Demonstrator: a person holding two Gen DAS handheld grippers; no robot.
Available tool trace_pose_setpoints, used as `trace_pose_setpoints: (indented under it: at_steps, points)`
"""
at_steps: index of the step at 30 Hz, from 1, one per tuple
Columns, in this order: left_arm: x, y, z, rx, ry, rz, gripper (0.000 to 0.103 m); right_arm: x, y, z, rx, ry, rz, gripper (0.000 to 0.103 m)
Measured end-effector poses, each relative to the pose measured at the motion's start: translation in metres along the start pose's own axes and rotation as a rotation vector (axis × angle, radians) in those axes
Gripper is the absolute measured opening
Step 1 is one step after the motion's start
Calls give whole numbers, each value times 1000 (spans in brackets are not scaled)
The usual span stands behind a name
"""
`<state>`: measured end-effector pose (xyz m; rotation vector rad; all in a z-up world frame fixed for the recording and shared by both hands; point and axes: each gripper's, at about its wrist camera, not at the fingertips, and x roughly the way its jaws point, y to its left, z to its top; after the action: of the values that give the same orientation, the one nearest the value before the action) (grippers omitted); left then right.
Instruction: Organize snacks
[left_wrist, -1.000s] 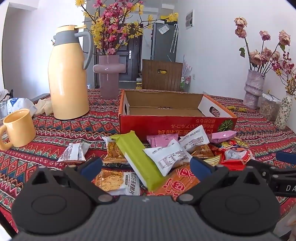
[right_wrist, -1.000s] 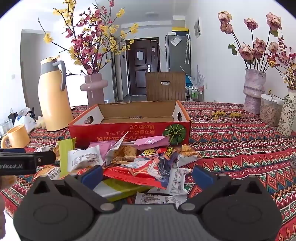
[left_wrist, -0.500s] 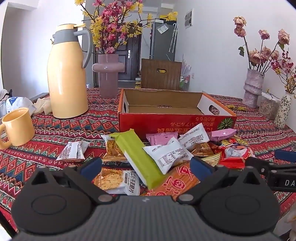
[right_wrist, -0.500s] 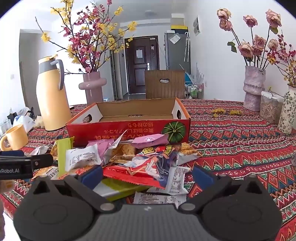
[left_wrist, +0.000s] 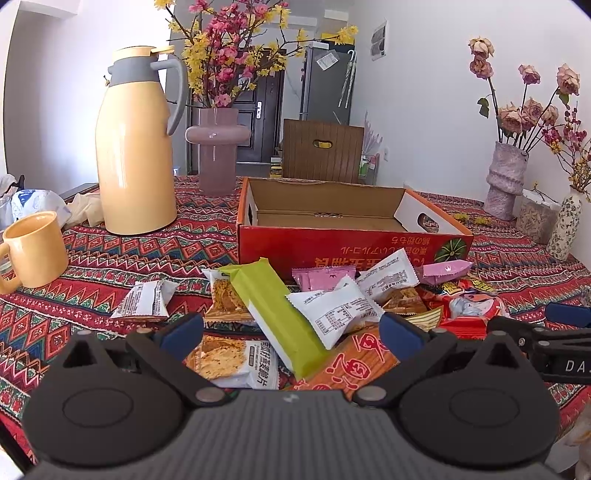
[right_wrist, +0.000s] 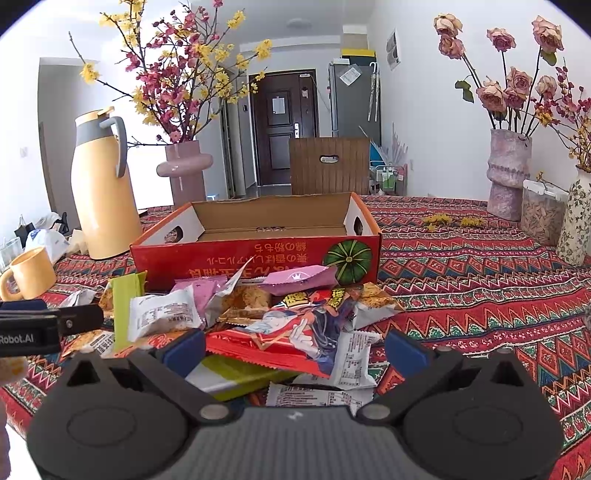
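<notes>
Both tongs were spread, empty; the green bar lay between the left tongs, pointing to 11 o'clock.

Black ribbed housings — blue fingers, silver screws.

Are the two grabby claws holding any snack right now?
No. The left gripper and right gripper are both open above the snack pile, holding nothing.
</notes>
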<state>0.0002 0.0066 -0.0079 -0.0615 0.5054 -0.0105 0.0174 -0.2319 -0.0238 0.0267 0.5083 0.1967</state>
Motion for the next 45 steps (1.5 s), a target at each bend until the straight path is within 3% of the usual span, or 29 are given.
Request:
trace_pose_setpoints:
  at_steps: [45]
  points:
    - [-2, -1, -3, -8, -3, -1, 103, -3, 2, -3, -2, -1, 9, 103]
